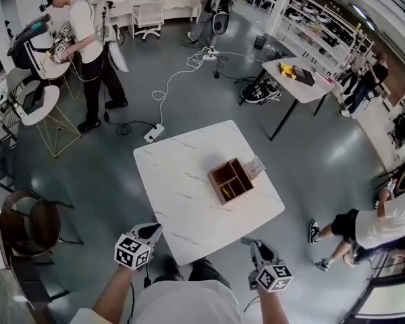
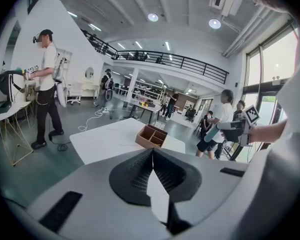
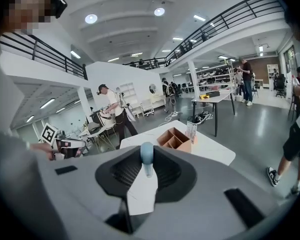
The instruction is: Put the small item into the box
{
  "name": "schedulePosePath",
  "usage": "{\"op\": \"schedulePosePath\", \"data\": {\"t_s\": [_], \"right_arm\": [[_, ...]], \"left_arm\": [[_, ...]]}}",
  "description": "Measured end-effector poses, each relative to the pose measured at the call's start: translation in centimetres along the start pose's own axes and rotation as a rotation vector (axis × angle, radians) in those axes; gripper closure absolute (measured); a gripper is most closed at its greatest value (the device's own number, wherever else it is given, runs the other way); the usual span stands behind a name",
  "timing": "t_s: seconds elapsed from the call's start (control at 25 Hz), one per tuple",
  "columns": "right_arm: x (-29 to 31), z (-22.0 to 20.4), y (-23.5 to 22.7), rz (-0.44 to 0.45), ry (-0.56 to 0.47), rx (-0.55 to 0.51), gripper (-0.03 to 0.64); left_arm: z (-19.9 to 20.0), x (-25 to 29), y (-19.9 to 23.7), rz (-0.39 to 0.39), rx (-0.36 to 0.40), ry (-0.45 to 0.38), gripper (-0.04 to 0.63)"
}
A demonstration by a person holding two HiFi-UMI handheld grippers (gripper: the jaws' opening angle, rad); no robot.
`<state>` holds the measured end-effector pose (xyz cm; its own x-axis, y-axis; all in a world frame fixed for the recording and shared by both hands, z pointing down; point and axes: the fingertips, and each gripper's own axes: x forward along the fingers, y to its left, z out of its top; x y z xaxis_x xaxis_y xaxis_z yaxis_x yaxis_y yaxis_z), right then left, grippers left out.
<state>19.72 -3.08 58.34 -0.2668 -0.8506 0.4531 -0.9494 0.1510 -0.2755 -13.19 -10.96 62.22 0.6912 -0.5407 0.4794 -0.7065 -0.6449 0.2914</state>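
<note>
A brown wooden box (image 1: 231, 181) with several compartments stands on the white marble-look table (image 1: 172, 181), right of its middle. The box (image 2: 151, 136) appears ahead of my left gripper (image 2: 152, 151), whose jaws are pressed together with nothing between them. My right gripper (image 3: 147, 160) is shut on a small blue-grey item (image 3: 147, 153) that sticks up past the jaw tips; the box (image 3: 175, 140) lies beyond it. In the head view my left gripper (image 1: 150, 232) and right gripper (image 1: 250, 243) hover off the table's near edge, well short of the box.
A small printed card (image 1: 255, 167) stands against the box's far right side. A round chair (image 1: 28, 225) is at left. A power strip (image 1: 152, 134) and cables lie beyond the table. A person (image 1: 88, 46) stands far left, another (image 1: 371, 225) sits at right.
</note>
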Motion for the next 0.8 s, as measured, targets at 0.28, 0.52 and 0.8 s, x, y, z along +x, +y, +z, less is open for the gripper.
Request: {"op": "schedulePosePath", "data": {"t_s": [0.28,0.52,0.8], "right_arm": [[3.9,1.6,-2.6,0.044,0.018,0.008,0.535],[8.3,3.0,-5.4,0.094,0.073,-0.033,0.535],[13.3,4.5,-7.8,0.17,0.146,-0.102,0.535]], "left_arm": [[0.5,1.4,0.5,0.059,-0.042,-0.002,0.581],[0.3,3.8,0.0,0.109,-0.092,0.011,0.581],[0.6,7.5,-0.4,0.148,-0.122,0.028,0.581]]}}
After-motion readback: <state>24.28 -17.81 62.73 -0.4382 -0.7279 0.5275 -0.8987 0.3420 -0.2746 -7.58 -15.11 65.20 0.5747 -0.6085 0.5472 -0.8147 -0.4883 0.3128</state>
